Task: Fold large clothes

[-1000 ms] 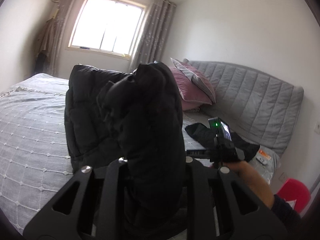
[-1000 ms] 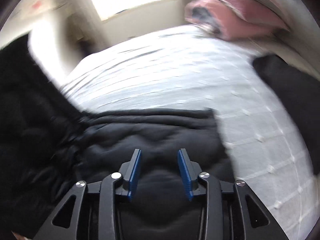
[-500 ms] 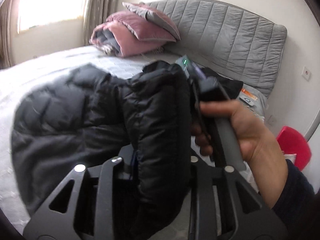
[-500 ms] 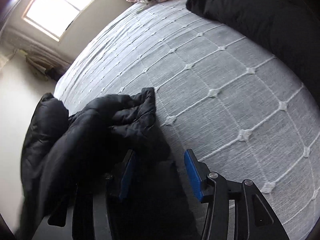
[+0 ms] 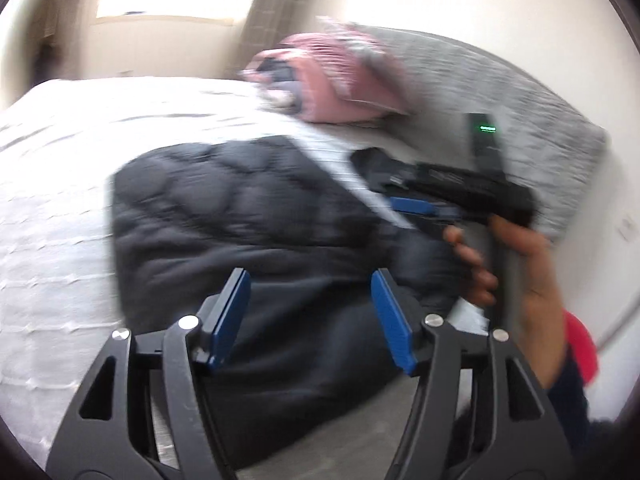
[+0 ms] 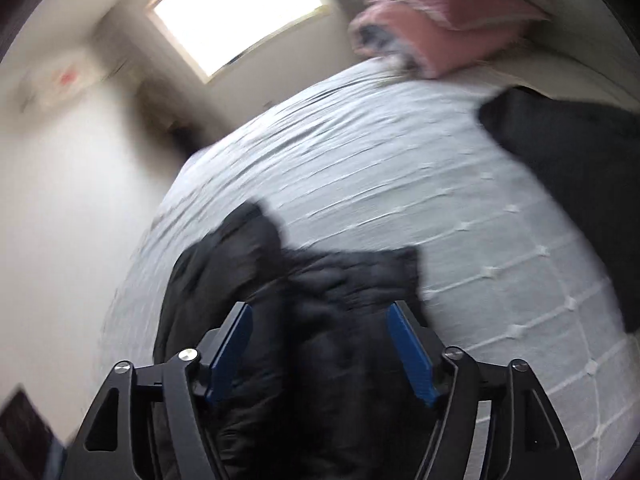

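A: Where is the black puffer jacket point(image 5: 248, 208)?

B: It lies on the white bedspread point(image 5: 60, 168), bunched and partly doubled over, near the bed's front edge.

A: And the grippers?

B: The left gripper point(image 5: 310, 312) stands spread wide with nothing between its pads; the right gripper point(image 6: 320, 344) hangs just as released over the jacket.

A: Progress?

B: Judging by its lumpy outline, one rough fold looks done; squaring and smoothing seem left. A second dark garment point(image 6: 572, 168) waits far right.

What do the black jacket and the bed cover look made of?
Black jacket: apparently padded synthetic shell, slight sheen, stitched into puffy quilted cells; filling unseen. Bed cover: pale woven fabric, matte, with raised stitched lines crossing at small tufts, possibly cotton. Blur limits certainty.
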